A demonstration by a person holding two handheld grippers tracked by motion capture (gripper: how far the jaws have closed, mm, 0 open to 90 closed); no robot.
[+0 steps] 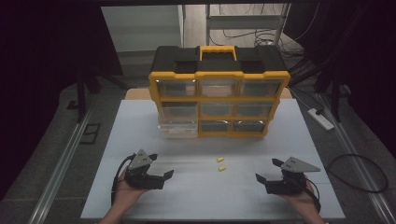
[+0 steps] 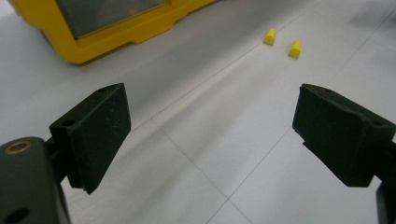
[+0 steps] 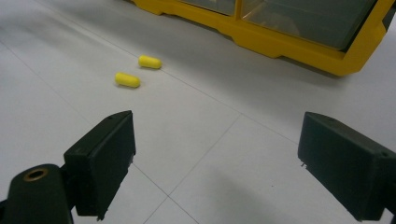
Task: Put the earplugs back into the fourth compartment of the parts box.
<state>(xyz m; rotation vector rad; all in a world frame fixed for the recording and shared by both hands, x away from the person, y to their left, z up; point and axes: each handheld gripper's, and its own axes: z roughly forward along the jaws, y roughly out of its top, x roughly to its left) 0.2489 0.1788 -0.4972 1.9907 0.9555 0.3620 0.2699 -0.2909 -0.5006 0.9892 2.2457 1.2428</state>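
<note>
Two small yellow plugs (image 1: 219, 160) (image 1: 222, 168) lie side by side on the white table (image 1: 140, 121), in front of a yellow and black drawer organizer (image 1: 219, 74). Its bottom left clear drawer (image 1: 177, 129) is pulled out a little. My left gripper (image 1: 162, 165) is held open to the left of the plugs, with nothing between its jaws. My right gripper (image 1: 267, 170) is open to their right, also with nothing in it. Ahead of the left gripper (image 2: 215, 126) I see both plugs (image 2: 270, 36) (image 2: 295, 48). Past the right gripper (image 3: 219, 154) both plugs (image 3: 150, 62) (image 3: 127, 80) lie to the left.
The organizer's yellow base (image 2: 116, 28) (image 3: 289, 42) stands close behind the plugs. A white power strip (image 1: 320, 118) and a black cable loop (image 1: 359, 172) lie on the floor to the right. Metal rails (image 1: 60, 163) run beside the table.
</note>
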